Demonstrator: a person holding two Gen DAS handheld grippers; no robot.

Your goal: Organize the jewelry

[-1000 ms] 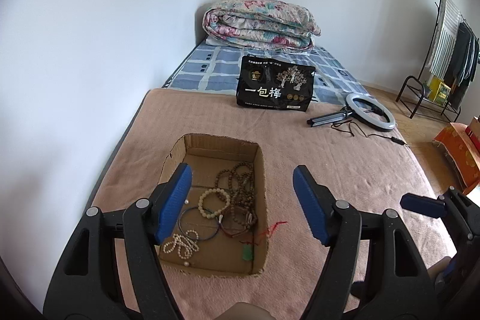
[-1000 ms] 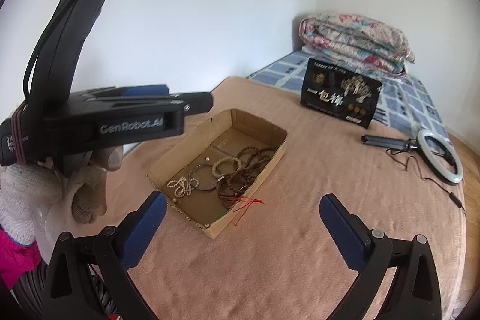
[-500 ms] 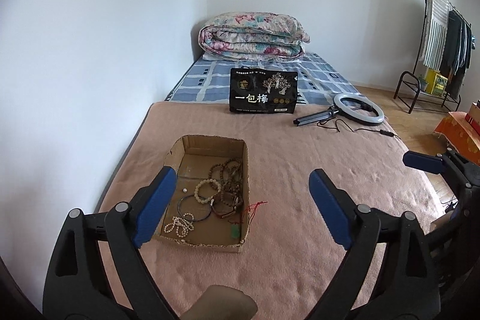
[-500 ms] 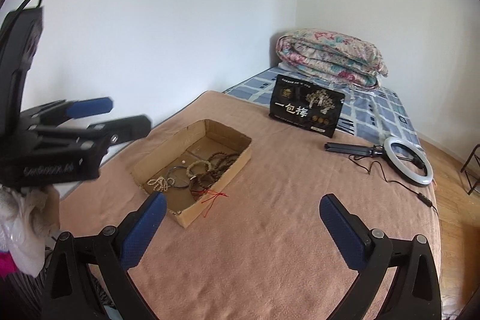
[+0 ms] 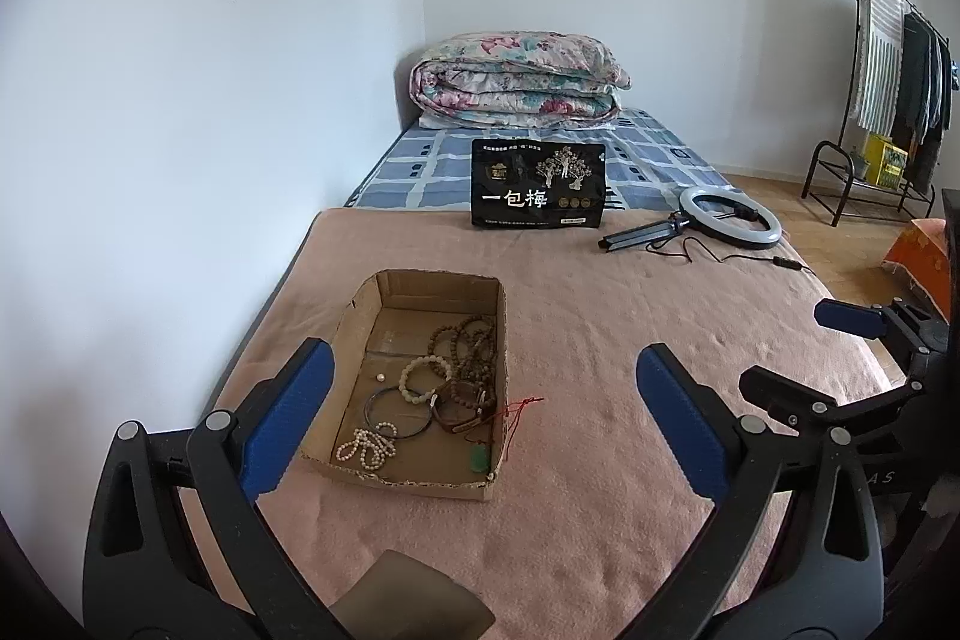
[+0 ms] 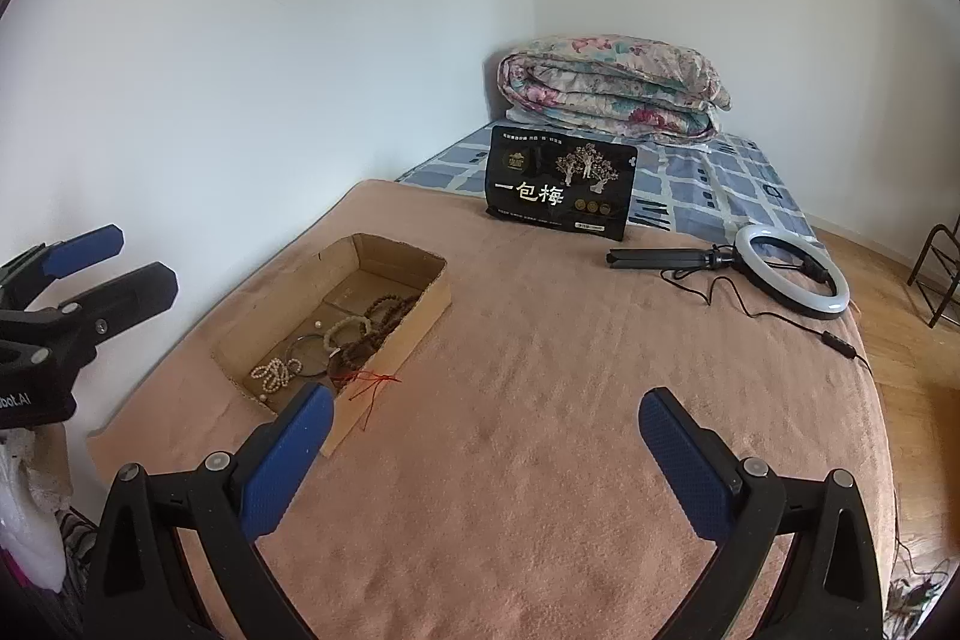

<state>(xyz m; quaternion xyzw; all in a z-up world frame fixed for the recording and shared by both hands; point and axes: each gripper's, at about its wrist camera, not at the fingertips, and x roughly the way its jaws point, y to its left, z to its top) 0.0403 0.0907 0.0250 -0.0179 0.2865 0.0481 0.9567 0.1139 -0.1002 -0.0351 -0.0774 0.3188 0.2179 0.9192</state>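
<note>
Your left tool (image 5: 480,418) hangs above the near end of the bed, its blue-padded jaws opening wide with nothing gripped; seen past its left finger is the cardboard box (image 5: 501,334), which lies on the pinkish-brown blanket (image 5: 600,340) near the bed's wall side. Your right tool (image 6: 486,448) is also spread wide and empty over bare blanket, with the box off to its left. Inside the box the jewelry lies loose on the floor of the box: a white pearl strand (image 5: 366,445) at the near left corner, a thin dark bangle (image 5: 399,412) just behind it, a cream bead bracelet (image 5: 423,379) in the middle, and a tangle of brown wooden bead strands (image 5: 471,346) along the right wall. A small green pendant (image 5: 478,457) sits at the near right corner, and its red cord (image 5: 519,409) drapes over the box's right wall onto the blanket. Farther up the bed stand a black snack bag (image 5: 537,190) with Chinese lettering, a ring light (image 5: 729,214) on its folded tripod, and a folded floral quilt (image 5: 516,79) against the wall.
</note>
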